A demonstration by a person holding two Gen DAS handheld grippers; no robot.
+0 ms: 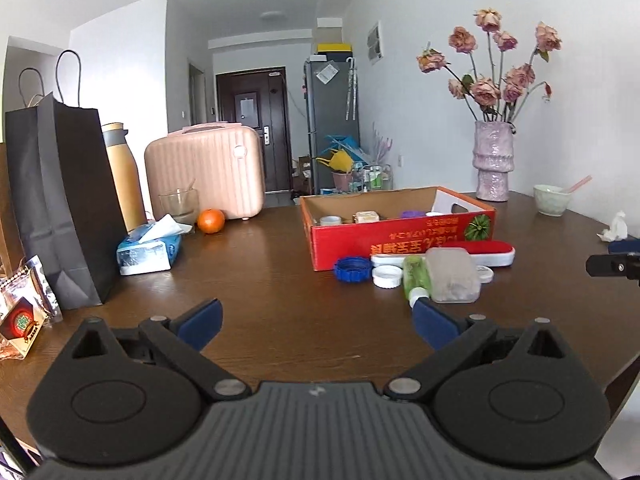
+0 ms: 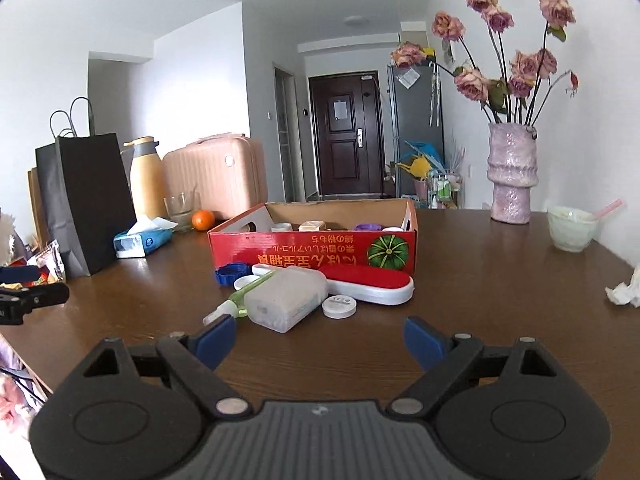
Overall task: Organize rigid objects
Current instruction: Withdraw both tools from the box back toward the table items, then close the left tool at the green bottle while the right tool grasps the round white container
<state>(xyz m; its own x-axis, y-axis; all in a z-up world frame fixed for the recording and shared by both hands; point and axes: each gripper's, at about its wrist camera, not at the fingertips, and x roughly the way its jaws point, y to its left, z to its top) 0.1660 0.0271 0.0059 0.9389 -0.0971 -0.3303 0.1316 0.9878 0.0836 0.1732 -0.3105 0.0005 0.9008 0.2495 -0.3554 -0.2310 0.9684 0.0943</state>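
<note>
While both grippers hang low over the brown table (image 2: 500,264), neither holds anything: the left gripper (image 1: 318,320) has its blue-padded fingers (image 1: 200,322) spread wide with bare wood between them, and the right gripper (image 2: 320,338) stands just as wide and empty.

Just ahead of the right gripper's left finger lies the heap to be sorted. Nearest is a frosted plastic box (image 2: 286,298), a rounded, cloudy slab, with a green spray bottle (image 2: 244,298) lying beside it, its pale nozzle almost touching that finger. Close by are a small white round tin (image 2: 339,306), a white cap (image 2: 246,282) and a ridged blue cap (image 2: 229,273). Beyond them a long white case with a red felt-like top (image 2: 372,286) lies along the front wall of the red cardboard box (image 2: 312,254), which already has a few small things inside.

From the left gripper the same heap sits ahead of its right finger, the bottle's nozzle nearest.

I'd judge the trouble lies in the crowding. The frosted box is smooth and broad, so pads closing off-centre could squirt it sideways into the tin or caps. The bottle is round and would roll if nudged. The thin cardboard wall could buckle or slide if bumped.
</note>
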